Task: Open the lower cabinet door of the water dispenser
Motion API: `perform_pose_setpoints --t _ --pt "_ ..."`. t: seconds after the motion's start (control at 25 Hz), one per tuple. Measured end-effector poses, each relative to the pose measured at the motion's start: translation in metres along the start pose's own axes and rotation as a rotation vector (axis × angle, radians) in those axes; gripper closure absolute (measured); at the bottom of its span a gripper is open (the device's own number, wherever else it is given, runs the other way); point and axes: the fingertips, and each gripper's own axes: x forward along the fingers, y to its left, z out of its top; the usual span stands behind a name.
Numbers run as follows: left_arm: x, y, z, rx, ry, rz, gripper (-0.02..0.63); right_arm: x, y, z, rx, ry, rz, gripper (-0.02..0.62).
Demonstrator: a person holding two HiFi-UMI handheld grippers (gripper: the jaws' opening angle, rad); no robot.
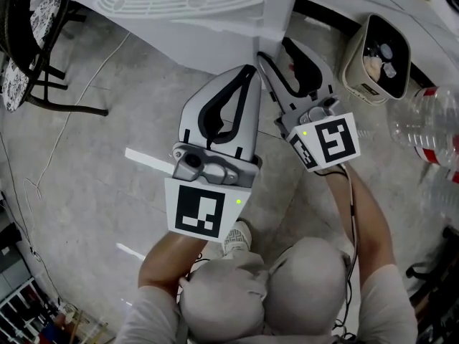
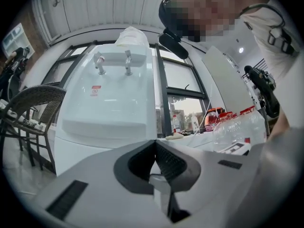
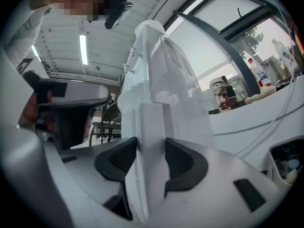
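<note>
your right gripper (image 3: 151,148) is clamped on the free edge of the lower cabinet door (image 3: 148,120). the white panel stands edge-on between its pads, low on the water dispenser (image 1: 215,20) near its front corner. that hold looks chosen so a pull toward you would swing the door outward. your left gripper (image 2: 155,145) is clenched on nothing and hovers just beside the right one, aimed at the dispenser's front, likely so it is out of the door's way. how far the door stands open i cannot tell.
</note>
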Motion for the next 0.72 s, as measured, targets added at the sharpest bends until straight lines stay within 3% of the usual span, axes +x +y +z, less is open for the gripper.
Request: perform_pose_setpoints --t 0.2,0.32,0.44,0.6,0.72 --pt "-0.018 -0.013 0.017 0.005 -0.031 -0.034 0.603 -0.018 0.064 0.004 -0.054 -0.013 0.147 0.413" --pt "-0.042 -0.019 0.030 0.042 -0.035 -0.041 0.604 -0.027 0.086 -0.001 -0.036 0.015 0.174 0.419" --pt "-0.069 -0.011 0.034 0.054 -0.021 -0.006 0.603 -0.032 0.103 -0.004 -0.034 0.034 0.212 0.422" --pt "-0.095 0.002 0.029 0.066 0.011 0.044 0.603 -0.038 0.140 -0.007 -0.042 0.055 0.327 0.426" --pt "-0.117 0.014 0.025 0.084 0.046 0.094 0.603 -0.038 0.173 -0.008 -0.065 0.053 0.409 0.476"
